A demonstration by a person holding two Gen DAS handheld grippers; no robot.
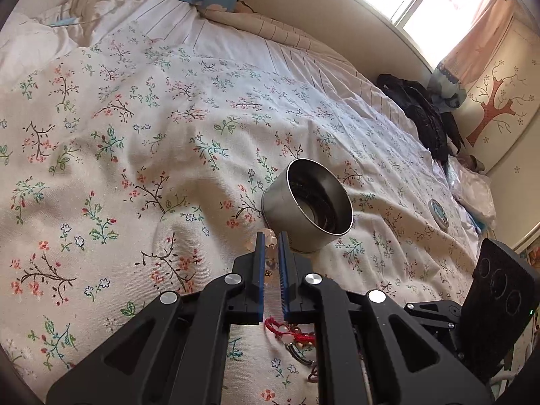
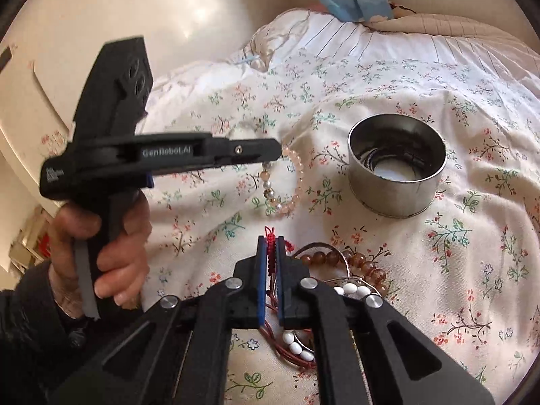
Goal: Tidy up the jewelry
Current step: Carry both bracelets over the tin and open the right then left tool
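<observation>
A round metal tin (image 1: pixel 314 202) (image 2: pixel 396 165) stands open on the floral bedspread (image 1: pixel 135 135). My left gripper (image 1: pixel 271 240) (image 2: pixel 278 151) is shut on a pink bead bracelet (image 1: pixel 270 235) (image 2: pixel 297 182), just left of the tin. The bracelet's loop hangs down from the tips toward the cloth. My right gripper (image 2: pixel 271 241) is shut on a red knotted cord bracelet (image 2: pixel 270 248) at the edge of a jewelry pile. That pile holds a brown bead bracelet (image 2: pixel 357 261) and white beads (image 2: pixel 351 289).
A person's hand (image 2: pixel 111 236) grips the left gripper's handle. A small round lid (image 1: pixel 438 212) lies right of the tin. Dark clothing (image 1: pixel 422 114) is heaped at the bed's far right by the wall. Pillows (image 1: pixel 101 6) are at the head.
</observation>
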